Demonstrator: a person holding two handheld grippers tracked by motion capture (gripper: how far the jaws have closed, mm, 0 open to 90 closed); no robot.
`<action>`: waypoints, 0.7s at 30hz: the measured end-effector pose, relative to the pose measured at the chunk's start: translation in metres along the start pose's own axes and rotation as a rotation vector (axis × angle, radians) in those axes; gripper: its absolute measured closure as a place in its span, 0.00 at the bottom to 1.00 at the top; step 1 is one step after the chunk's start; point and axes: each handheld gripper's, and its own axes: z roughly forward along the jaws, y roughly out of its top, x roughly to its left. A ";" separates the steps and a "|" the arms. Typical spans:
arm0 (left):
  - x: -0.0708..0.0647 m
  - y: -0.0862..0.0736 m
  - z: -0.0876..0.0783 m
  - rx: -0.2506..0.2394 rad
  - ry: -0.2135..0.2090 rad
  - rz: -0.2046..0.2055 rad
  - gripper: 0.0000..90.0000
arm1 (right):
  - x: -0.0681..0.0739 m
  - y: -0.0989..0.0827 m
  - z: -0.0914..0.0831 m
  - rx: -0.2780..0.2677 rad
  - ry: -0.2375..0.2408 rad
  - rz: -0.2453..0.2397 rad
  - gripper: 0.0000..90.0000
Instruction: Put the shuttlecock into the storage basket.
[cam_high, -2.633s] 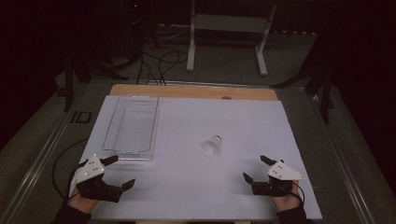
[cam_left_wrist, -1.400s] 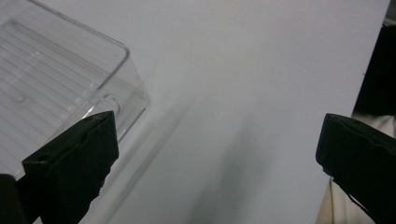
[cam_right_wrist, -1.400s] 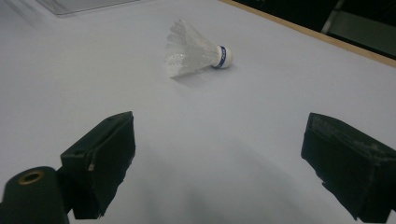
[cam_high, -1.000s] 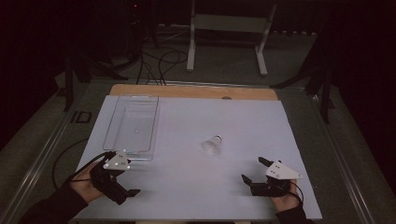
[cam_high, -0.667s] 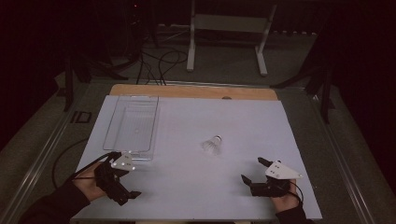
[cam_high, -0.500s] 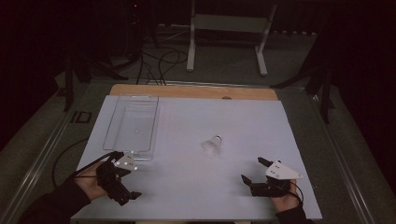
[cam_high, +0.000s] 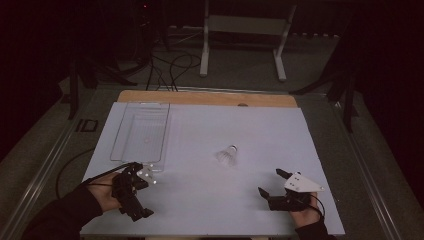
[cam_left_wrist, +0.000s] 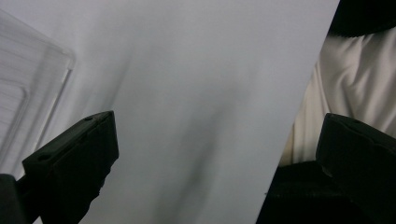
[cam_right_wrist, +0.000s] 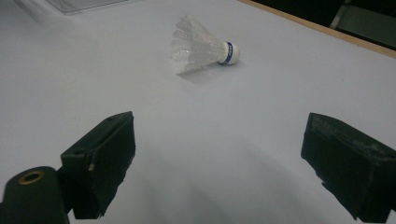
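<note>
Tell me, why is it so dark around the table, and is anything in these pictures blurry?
High view: light falls on the white table alone; the floor around it sinks into dark. Right gripper view: the shuttlecock is fairly sharp and casts a soft shadow. Left gripper view: the black jaws look soft, and the clear tray corner is smeared.

Ahead of the right hand-held gripper (cam_right_wrist: 219, 158), whose jaws are matt black, lies a white shuttlecock (cam_right_wrist: 201, 44) with a white cap ringed by a blue band. The surface (cam_high: 200, 200) under it is plain pale grey-white, edged with a light brown wooden strip on its far side. Beside the black left hand-held gripper (cam_high: 142, 192) sits a clear, colourless tray (cam_high: 141, 135) with faint ribbed lines. The right hand-held gripper carries a light grey plate on top.
</note>
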 end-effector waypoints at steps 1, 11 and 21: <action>0.000 0.002 0.000 0.005 -0.003 0.003 0.00 | 0.000 0.000 0.000 0.000 0.001 0.000 0.11; 0.001 0.017 0.002 0.051 -0.035 -0.038 0.00 | 0.000 0.000 0.000 0.002 0.005 0.002 0.11; 0.007 0.035 0.003 0.024 -0.021 -0.102 0.00 | 0.000 -0.001 0.001 0.003 0.007 0.009 0.11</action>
